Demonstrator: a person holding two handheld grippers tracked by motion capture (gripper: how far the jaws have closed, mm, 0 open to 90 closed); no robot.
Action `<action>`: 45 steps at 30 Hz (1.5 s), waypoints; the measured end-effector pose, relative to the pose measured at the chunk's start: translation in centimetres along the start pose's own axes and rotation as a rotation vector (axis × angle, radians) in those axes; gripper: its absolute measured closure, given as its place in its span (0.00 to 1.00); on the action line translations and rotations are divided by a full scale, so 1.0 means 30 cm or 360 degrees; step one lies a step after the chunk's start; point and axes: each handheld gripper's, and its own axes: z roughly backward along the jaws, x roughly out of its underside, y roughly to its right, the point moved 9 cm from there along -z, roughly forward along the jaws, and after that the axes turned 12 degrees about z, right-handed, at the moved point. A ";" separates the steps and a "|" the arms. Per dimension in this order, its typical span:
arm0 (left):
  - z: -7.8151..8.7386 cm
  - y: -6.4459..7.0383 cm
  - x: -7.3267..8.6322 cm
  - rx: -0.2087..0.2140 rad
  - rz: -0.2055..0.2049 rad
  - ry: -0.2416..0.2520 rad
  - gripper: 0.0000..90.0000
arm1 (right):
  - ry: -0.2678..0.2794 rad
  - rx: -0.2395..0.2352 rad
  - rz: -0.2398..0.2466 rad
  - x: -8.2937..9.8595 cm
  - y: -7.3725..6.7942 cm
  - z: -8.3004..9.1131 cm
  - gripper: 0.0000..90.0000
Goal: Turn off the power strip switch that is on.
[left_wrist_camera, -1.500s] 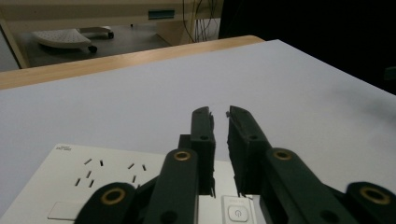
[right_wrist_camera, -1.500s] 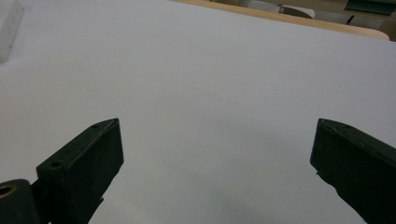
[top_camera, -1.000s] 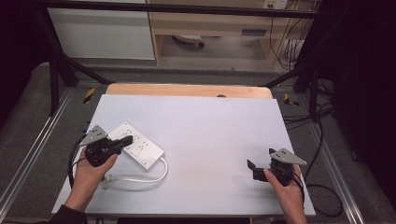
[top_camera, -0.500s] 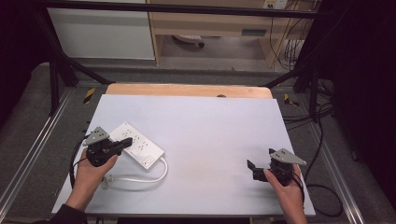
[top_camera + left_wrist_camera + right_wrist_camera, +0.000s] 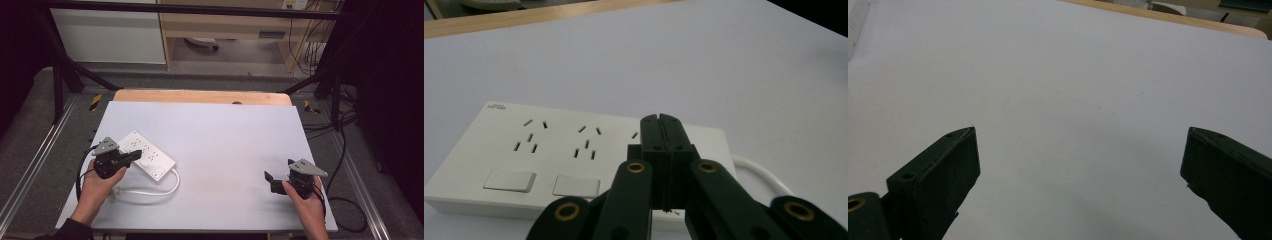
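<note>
Jaws of our left gripper (image 5: 134, 156) together over the strip (image 5: 148, 156); right gripper (image 5: 270, 181) apart, near right.

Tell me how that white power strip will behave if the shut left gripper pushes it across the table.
The white rectangular plastic power strip lies flat and low, so it will probably slide rather than tip. Its smooth casing on the smooth white table suggests little grip. The looped white cord looks floppy and would likely trail behind. The left gripper has its jaws shut.

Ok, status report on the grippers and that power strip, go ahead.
Left gripper shut, tips over the power strip. Right gripper open, empty, on bare table. Strip's white cord looped beside it. Nothing in the way.
</note>
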 end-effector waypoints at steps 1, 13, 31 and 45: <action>-0.004 -0.003 0.005 -0.0004 -0.0002 -0.0015 1.00 | -0.0001 -0.0002 -0.0003 0.000 -0.001 0.000 0.03; -0.017 -0.018 0.030 -0.0032 0.0001 -0.0081 1.00 | -0.0007 -0.0004 0.0003 0.002 -0.001 -0.003 0.03; -0.034 -0.035 0.054 -0.0052 -0.0009 -0.0130 1.00 | -0.0017 -0.0010 -0.0003 0.005 -0.002 -0.004 0.03; -0.049 -0.046 0.070 -0.0066 -0.0018 -0.0163 1.00 | -0.0018 -0.0013 -0.0008 0.006 -0.003 -0.006 0.03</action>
